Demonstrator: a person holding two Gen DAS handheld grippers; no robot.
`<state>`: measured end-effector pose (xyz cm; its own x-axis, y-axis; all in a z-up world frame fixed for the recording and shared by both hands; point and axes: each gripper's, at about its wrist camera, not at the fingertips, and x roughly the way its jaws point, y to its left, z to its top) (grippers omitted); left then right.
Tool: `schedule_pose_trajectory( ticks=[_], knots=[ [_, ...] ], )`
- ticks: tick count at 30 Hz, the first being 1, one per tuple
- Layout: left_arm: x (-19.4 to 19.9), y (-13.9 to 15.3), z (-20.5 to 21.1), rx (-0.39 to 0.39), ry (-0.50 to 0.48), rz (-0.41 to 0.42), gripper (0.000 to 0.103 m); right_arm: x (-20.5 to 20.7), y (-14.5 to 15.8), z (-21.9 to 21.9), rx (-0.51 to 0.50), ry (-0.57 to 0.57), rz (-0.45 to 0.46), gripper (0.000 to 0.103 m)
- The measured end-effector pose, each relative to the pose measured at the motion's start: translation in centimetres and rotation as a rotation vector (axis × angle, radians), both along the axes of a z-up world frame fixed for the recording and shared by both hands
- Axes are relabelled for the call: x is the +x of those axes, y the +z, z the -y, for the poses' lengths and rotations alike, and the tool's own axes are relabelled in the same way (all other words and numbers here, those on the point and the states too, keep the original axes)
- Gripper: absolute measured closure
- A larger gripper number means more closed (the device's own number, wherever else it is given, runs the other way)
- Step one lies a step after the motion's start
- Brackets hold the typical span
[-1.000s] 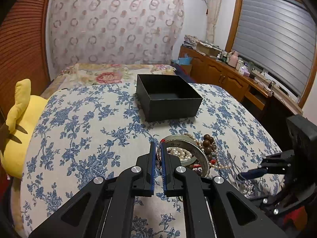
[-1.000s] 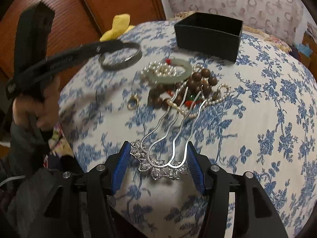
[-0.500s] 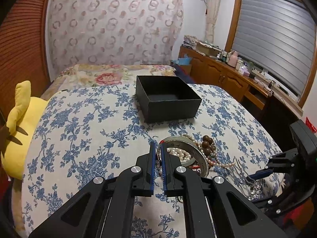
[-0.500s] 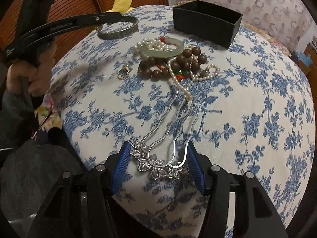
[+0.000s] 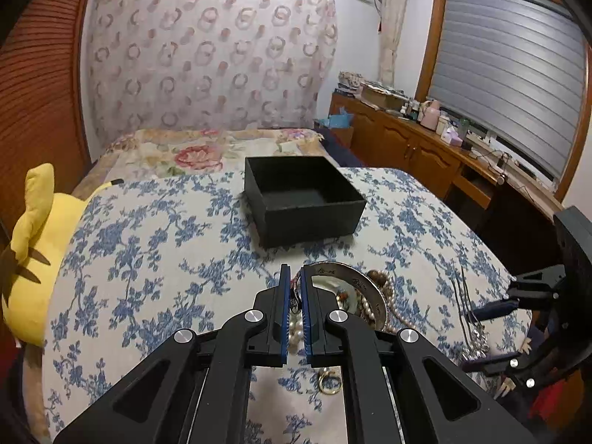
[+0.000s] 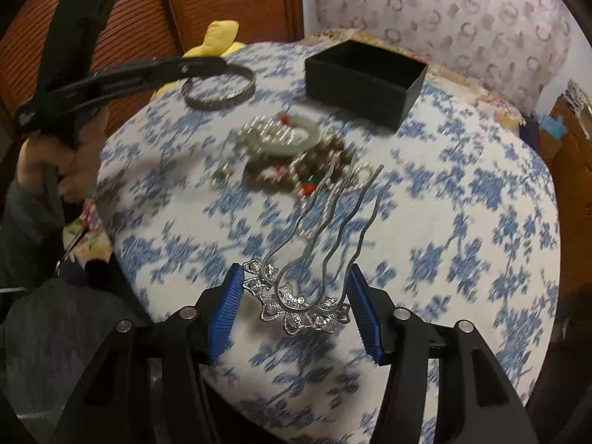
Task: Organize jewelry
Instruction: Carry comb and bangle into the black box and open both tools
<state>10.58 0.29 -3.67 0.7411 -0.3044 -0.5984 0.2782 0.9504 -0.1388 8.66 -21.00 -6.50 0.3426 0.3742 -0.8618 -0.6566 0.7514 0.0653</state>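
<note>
The left tongs (image 6: 222, 70) pinch a silver bangle (image 6: 236, 90), held above the blue-flowered bed (image 6: 462, 222) beside the yellow plush toy (image 5: 33, 244). A jade bangle (image 6: 296, 137), pearls and brown beads (image 6: 325, 159) lie heaped mid-bed, near the open black box (image 6: 370, 74). The right tongs (image 6: 296, 305) grip a silver hair comb (image 6: 299, 296) by its ornate head, prongs pointing toward the heap.

Shiny metal hairpin (image 6: 296, 296) – matt black box (image 5: 303, 199).

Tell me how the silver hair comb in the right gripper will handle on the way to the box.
The silver hair comb probably stays rigid: its wavy prongs hold shape unsupported. The right gripper pinches only the filigree ends, so it may pivot or slip.
</note>
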Motion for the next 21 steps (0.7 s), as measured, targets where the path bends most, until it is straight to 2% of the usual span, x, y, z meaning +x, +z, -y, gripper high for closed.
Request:
schedule_pose_trajectory(
  ticks=[6, 11, 21],
  knots=[
    [2.0, 1.3, 0.8, 0.005, -0.008, 0.027, 0.099, 3.0, 1.4, -0.1, 0.01, -0.02, 0.053, 0.044],
    [5.3, 2.3, 1.6, 0.012, -0.005, 0.053, 0.099, 6.6, 2.5, -0.4, 0.008, -0.031, 0.107, 0.044],
    [12.7, 1.4, 2.5, 0.034, 0.016, 0.006, 0.098, 13.2, 3.9, -1.2, 0.052, -0.017, 0.149, 0.044]
  ],
)
